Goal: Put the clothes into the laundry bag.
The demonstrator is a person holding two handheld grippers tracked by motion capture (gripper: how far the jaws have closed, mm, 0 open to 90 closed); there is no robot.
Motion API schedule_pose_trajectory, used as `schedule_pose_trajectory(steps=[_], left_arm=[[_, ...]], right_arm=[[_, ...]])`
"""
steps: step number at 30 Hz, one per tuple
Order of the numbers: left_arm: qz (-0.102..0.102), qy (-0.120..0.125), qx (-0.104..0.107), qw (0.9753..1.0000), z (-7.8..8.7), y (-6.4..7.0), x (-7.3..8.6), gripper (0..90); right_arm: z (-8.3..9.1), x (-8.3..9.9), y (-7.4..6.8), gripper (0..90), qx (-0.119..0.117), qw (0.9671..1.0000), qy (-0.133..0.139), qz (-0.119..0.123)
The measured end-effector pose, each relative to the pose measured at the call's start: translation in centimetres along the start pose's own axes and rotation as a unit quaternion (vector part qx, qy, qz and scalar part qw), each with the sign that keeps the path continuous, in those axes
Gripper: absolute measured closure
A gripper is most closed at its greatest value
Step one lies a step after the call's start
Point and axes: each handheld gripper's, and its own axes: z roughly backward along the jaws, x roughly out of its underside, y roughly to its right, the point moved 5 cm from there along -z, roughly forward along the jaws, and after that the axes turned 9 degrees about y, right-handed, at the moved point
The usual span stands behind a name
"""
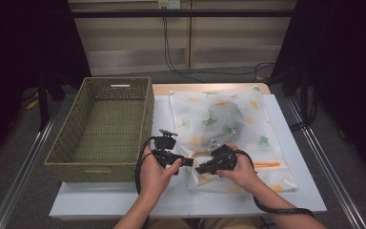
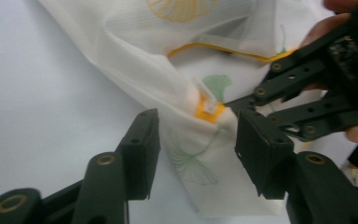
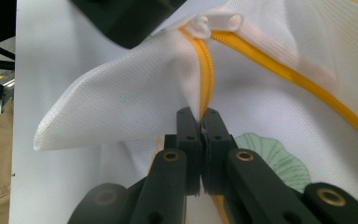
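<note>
A white mesh bag (image 1: 248, 138) printed with green and yellow leaves lies on the table with something grey inside. Its yellow zipper (image 3: 206, 70) runs along the near end. My right gripper (image 3: 201, 122) is shut on the zipper tape just below the white zipper pull (image 3: 214, 22), lifting that corner of the bag (image 3: 121, 102). My left gripper (image 2: 196, 121) is open, its jaws on either side of the zipper pull (image 2: 208, 103) and not touching it. In the high view the left gripper (image 1: 189, 162) and right gripper (image 1: 199, 170) meet tip to tip at the bag's near left corner.
A green woven basket (image 1: 146, 125) stands empty at the left of the white table (image 1: 124, 193), close beside my left hand. The bag covers the table's right half. Cables (image 1: 171, 57) run across the floor beyond the table's far edge.
</note>
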Motion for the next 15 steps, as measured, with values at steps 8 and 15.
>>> schedule_pose_trajectory(steps=[8, 15], left_arm=[[-0.001, -0.023, 0.008, 0.9997, -1.0, 0.2, 1.0, 42.7], [-0.004, -0.028, 0.022, 0.9994, -1.5, 0.0, 1.0, 52.5]], right_arm=[[0.0, 0.0, 0.0, 88.8, 0.000, 1.0000, 0.002, -0.002], [0.0, 0.0, 0.0, 88.8, 0.001, 1.0000, 0.003, -0.002]])
